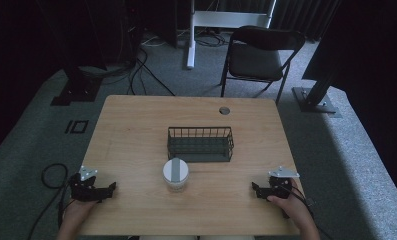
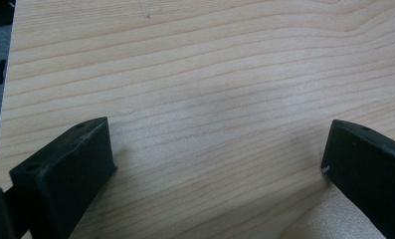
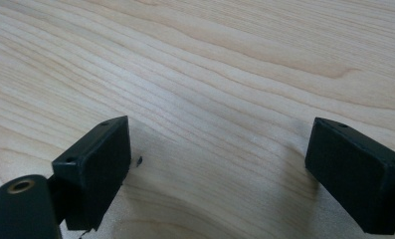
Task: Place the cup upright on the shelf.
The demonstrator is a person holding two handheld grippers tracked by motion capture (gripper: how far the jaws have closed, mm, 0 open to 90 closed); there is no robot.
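A white round container (image 1: 176,175) with a grey stripe on its lid stands on the wooden table (image 1: 136,130), just in front of a dark wire basket (image 1: 200,144). My left gripper (image 1: 111,186) rests near the table's front left corner, held by a hand. My right gripper (image 1: 256,188) rests near the front right, also in a hand. In the left gripper view the gripper (image 2: 220,154) is open over bare wood. In the right gripper view the gripper (image 3: 220,149) is open too, nothing between its jaws.
A round cable hole (image 1: 224,110) sits near the table's far edge. Beyond the table stand a black folding chair (image 1: 258,55), a white stand leg (image 1: 190,40) and dark frame feet (image 1: 316,100). Cables (image 1: 51,175) lie on the grey carpet at left.
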